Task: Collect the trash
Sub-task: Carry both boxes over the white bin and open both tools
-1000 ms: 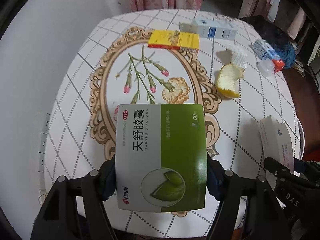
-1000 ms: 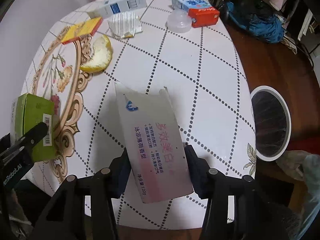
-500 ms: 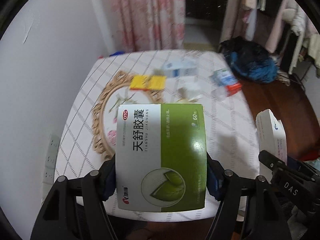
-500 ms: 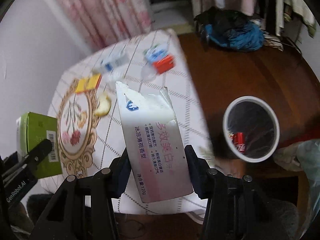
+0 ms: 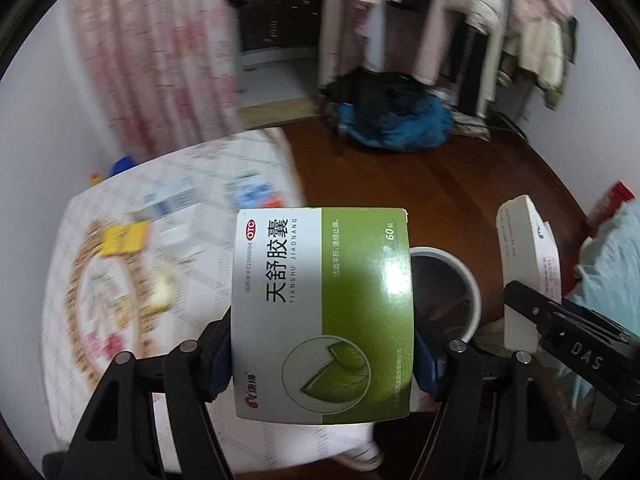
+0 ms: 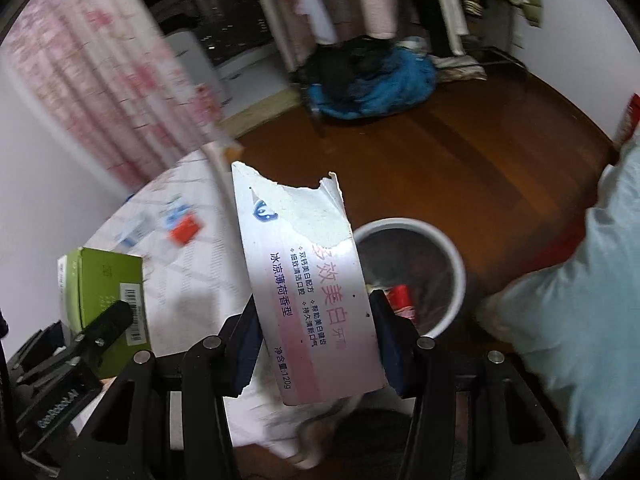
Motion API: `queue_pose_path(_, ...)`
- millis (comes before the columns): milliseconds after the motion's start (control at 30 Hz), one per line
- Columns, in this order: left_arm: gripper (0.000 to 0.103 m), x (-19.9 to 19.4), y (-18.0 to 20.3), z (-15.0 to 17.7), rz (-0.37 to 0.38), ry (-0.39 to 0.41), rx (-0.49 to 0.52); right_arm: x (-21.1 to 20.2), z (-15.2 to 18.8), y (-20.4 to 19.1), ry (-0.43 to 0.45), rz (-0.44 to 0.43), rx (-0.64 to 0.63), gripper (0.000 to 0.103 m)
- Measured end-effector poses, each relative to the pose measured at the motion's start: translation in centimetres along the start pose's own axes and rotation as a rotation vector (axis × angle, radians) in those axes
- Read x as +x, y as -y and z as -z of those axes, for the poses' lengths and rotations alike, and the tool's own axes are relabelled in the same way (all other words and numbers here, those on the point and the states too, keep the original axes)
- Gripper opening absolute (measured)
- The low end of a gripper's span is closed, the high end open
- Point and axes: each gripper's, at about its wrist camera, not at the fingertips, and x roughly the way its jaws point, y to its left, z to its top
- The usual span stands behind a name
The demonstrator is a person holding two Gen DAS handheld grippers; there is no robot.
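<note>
the left gripper (image 5: 322,354) clamps the green box (image 5: 322,312), the right gripper (image 6: 316,344) the torn white box (image 6: 308,292) (long axis forward); the bin (image 6: 452,256) lies just ahead, nearer the right.

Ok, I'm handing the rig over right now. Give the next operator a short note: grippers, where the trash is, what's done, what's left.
Left gripper: shut on the green medicine box.
Right gripper: shut on the torn white box.
Both are held near the white bin on the floor; a red item already lies inside.
Left: drop both boxes in, then fetch the blurred boxes on the table.
</note>
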Motion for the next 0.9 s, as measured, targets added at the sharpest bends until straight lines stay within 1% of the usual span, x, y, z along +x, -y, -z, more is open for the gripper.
queue_pose_path(133, 0.069, 4.3, 3.5, -2.3, 0.052, -0.042, 0.038, 3.7, -1.7, 4.5, -0.054, 0.028, 0.048, 0.053)
queue_pose_path(233, 0.069, 8.3, 5.4, -3.6, 0.085, -0.096, 0.048, 7.4, -2.6, 7.5, -0.114, 0.045, 0.074, 0.053)
queue_pose_path(367, 0.069, 13.6, 7.3, -4.2, 0.127, -0.181, 0.058, 12.3, -3.1, 10.7, -0.189, 0.065, 0.109, 0.053)
queue_pose_path(500, 0.070, 17.4, 9.3, -4.4, 0.160, -0.239, 0.070, 16.5, -3.1, 12.7, -0.244, 0.081, 0.133, 0.053)
queue_pose_path(533, 0.072, 17.7, 9.8, -4.4, 0.161, -0.246, 0.077, 17.3, -3.3, 13.1, -0.253, 0.083, 0.138, 0.053)
queue_pose_path(667, 0.073, 19.9, 11.5, -4.3, 0.163, -0.289, 0.112, 20.3, -3.5, 14.8, -0.278, 0.088, 0.163, 0.053)
queue_pose_path(700, 0.074, 20.1, 11.8, -4.3, 0.159, -0.293, 0.115, 21.0, -3.5, 15.1, -0.283, 0.091, 0.166, 0.054)
queue_pose_path(733, 0.079, 20.3, 12.0, -4.2, 0.155, -0.294, 0.121, 21.4, -3.4, 15.3, -0.292, 0.095, 0.165, 0.054)
queue_pose_path(767, 0.087, 20.4, 12.1, -4.1, 0.150, -0.293, 0.126, 21.9, -3.4, 15.6, -0.304, 0.099, 0.166, 0.057)
queue_pose_path(800, 0.102, 20.5, 12.3, -4.0, 0.142, -0.293, 0.131, 22.3, -3.1, 16.0, -0.314, 0.101, 0.171, 0.064)
queue_pose_path(833, 0.103, 20.7, 12.2, -4.0, 0.136, -0.290, 0.131, 22.4, -3.0, 16.1, -0.318, 0.106, 0.173, 0.084)
queue_pose_path(867, 0.103, 20.6, 12.1, -3.9, 0.127, -0.290, 0.132, 22.5, -2.8, 16.3, -0.320, 0.120, 0.169, 0.096)
queue_pose_path(900, 0.103, 20.6, 12.0, -3.8, 0.118, -0.291, 0.130, 22.6, -2.8, 16.5, -0.319, 0.128, 0.165, 0.097)
